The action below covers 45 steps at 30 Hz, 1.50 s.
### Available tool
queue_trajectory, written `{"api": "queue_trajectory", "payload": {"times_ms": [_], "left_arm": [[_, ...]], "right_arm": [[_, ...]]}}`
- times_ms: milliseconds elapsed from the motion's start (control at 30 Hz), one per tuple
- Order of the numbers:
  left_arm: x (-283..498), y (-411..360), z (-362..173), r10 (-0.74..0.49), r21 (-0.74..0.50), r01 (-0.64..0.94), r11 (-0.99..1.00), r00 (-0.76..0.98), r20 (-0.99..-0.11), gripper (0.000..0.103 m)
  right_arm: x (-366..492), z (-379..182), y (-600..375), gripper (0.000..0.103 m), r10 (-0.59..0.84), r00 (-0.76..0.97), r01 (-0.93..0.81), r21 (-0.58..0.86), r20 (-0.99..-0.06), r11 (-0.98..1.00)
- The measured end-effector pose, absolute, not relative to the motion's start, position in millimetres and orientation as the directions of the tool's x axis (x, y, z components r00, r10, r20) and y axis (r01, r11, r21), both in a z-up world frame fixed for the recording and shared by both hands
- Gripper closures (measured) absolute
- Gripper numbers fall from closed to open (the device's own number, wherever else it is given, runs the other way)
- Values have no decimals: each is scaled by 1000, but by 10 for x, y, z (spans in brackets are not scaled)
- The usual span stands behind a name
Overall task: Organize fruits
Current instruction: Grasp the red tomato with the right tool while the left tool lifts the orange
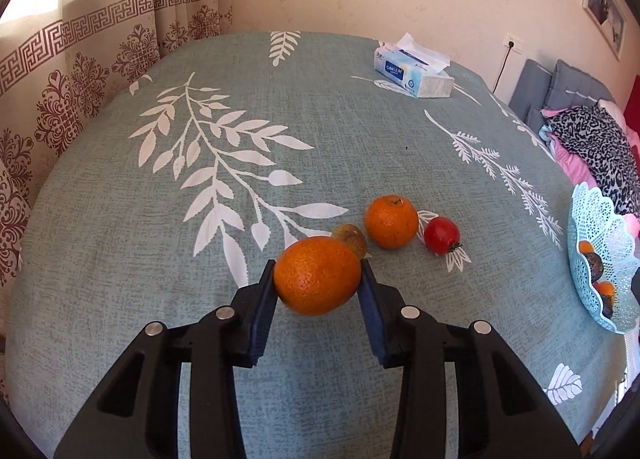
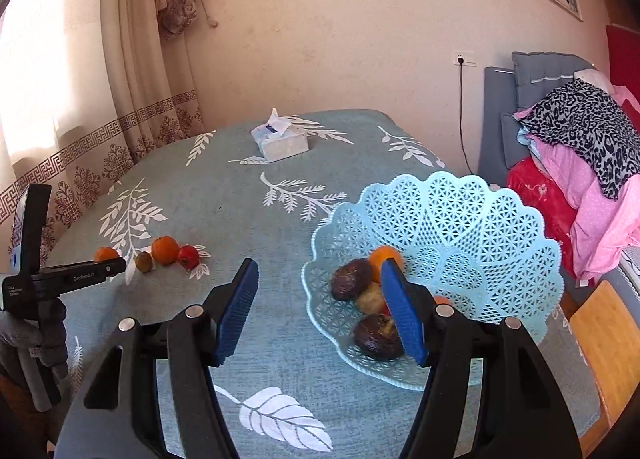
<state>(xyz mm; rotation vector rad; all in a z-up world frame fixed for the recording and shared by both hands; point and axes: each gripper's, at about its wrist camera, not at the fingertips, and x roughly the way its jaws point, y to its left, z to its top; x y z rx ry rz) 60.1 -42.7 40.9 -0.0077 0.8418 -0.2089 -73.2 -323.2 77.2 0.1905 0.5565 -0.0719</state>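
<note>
Right, the left gripper [image 1: 318,279] is pinching an orange [image 1: 317,275] between its blue pads, one pad on each flank, roughly at the fruit's widest line. That is a sound hold; a pinch nearer the top would let a round fruit squirt out. From the blur under it, the orange looks to be just clear of the surface [image 1: 280,119], though I cannot tell for certain.

Just behind it a small brown fruit [image 1: 351,238] is sitting very close, then a second orange [image 1: 391,222] and a tomato [image 1: 441,235] in a short row. So the lift wants to be straight up first, before any swing sideways, or the neighbours are going to roll.

Over on the right, the basket [image 1: 588,215] is waiting near the surface edge, with fruit already lying in it. The right gripper [image 2: 320,315] is hovering half open and holding nothing, its right finger in front of the basket's near side. Better to keep it out of the carry path.

For the drop, my advice is coming in low over the rim and easing open only when the orange is resting among the others, as the basket wall slopes steeply.
</note>
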Motion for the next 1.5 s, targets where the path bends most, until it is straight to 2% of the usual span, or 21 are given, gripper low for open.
{"api": "queue_trajectory", "payload": {"times_ms": [200, 400, 733, 833, 867, 967, 1000, 1500], "left_arm": [[494, -266, 708, -194, -104, 170, 980, 708, -679, 63], [401, -129, 879, -217, -133, 172, 976, 738, -639, 63], [390, -16, 968, -229, -164, 161, 973, 750, -620, 63], [401, -9, 965, -228, -169, 156, 973, 750, -621, 63], [405, -5, 960, -229, -171, 156, 973, 748, -622, 63], [416, 1, 945, -233, -176, 156, 972, 744, -626, 63], [416, -2, 944, -233, -176, 156, 972, 743, -627, 63], [330, -154, 911, -252, -163, 192, 968, 736, -629, 63]], "right_arm": [[-298, 793, -2796, 38, 129, 806, -26, 182, -578, 983], [224, 540, -2355, 38, 234, 694, -117, 214, -681, 970], [842, 233, -1960, 39, 204, 622, -147, 143, -756, 979], [978, 148, -1929, 49, 225, 587, -152, 167, -777, 974], [1002, 133, -1925, 52, 238, 581, -153, 183, -778, 971], [1020, 124, -1893, 71, 213, 585, -147, 157, -783, 977], [1008, 127, -1895, 74, 212, 585, -148, 154, -783, 977], [353, 582, -2373, 74, 228, 685, -92, 229, -692, 969]]}}
